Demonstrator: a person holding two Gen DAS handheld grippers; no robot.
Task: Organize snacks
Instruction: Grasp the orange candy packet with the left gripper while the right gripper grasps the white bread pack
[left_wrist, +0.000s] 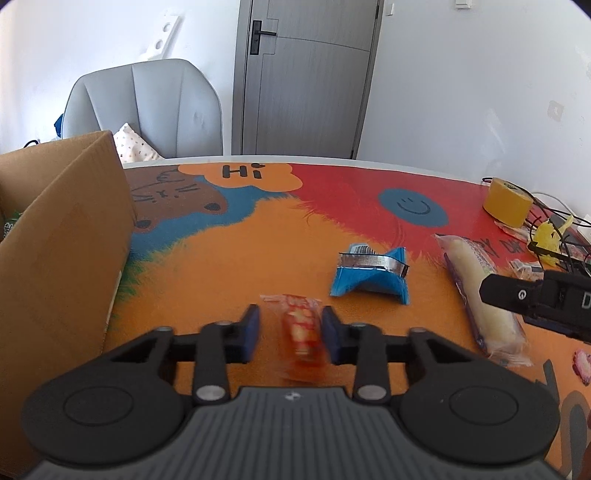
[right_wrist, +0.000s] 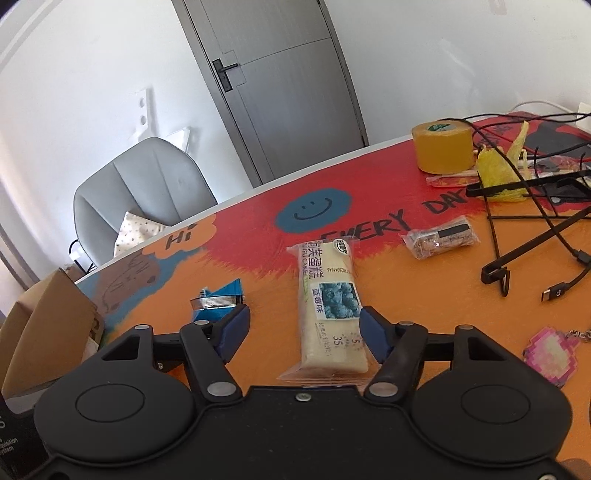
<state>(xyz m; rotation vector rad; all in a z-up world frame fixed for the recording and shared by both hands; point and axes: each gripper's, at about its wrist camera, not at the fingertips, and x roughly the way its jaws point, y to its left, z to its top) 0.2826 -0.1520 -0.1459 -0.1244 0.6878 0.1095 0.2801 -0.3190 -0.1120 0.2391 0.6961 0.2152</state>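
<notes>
Red crinkly plastic snack packet (left_wrist: 303, 332) sits between my parted left fingers (left_wrist: 251, 328); right fingers (right_wrist: 373, 332), also parted, straddle the long cream cake bar (right_wrist: 328, 302). Next: clamp, carry to the cardboard box (left_wrist: 62, 236).

Snack count on the surface (right_wrist: 258, 240): four packets.
- One red-and-orange wrapped snack (left_wrist: 301, 332), blurred.
- One blue foil-lined packet (left_wrist: 369, 275), torn open.
- One long cake bar in clear wrapper (right_wrist: 328, 306).
- One small clear-wrapped brown bar (right_wrist: 439, 238).

Other items:
- One cardboard box (left_wrist: 62, 236).
- One roll of yellow tape (right_wrist: 443, 147).
- One crumpled yellow plastic bag (right_wrist: 498, 173).
- One pink pixel-pattern keychain (right_wrist: 550, 349).
- One grey chair (right_wrist: 140, 195), one patterned cushion (right_wrist: 136, 230) on it.
- One grey door (left_wrist: 306, 77).
- Black cables (right_wrist: 517, 206): several, tangled, number unclear.
</notes>
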